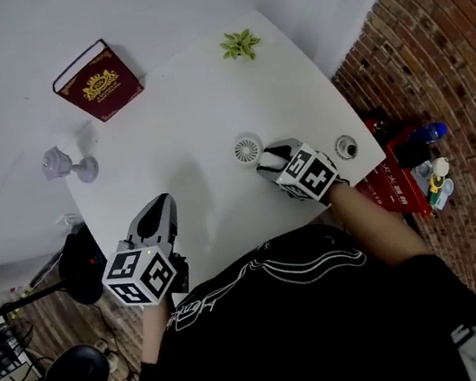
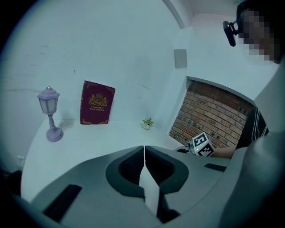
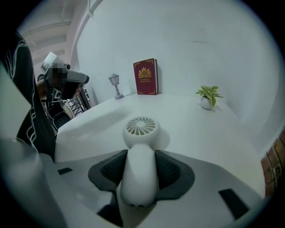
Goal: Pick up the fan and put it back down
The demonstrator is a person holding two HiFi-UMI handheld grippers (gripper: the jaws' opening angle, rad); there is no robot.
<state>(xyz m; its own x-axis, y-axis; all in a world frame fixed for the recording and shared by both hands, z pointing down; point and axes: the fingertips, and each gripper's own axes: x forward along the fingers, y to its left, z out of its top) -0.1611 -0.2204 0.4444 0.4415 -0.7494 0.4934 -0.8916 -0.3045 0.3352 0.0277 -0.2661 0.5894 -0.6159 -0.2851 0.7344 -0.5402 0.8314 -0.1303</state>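
Both jaws of the right gripper [image 3: 140, 167] are clamping the white fan [image 3: 141, 128] by its handle, round grille protruding ahead

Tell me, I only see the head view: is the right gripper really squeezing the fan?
Observer: Yes. In the right gripper view, the right gripper has both jaws pressed on the handle of the fan.
Operator: What's the left gripper holding?
Observer: Nothing. The left gripper view shows the left gripper with its jaws together, empty.
Operator: What's that purple thing?
Observer: A little lamp, standing upright like a streetlight.
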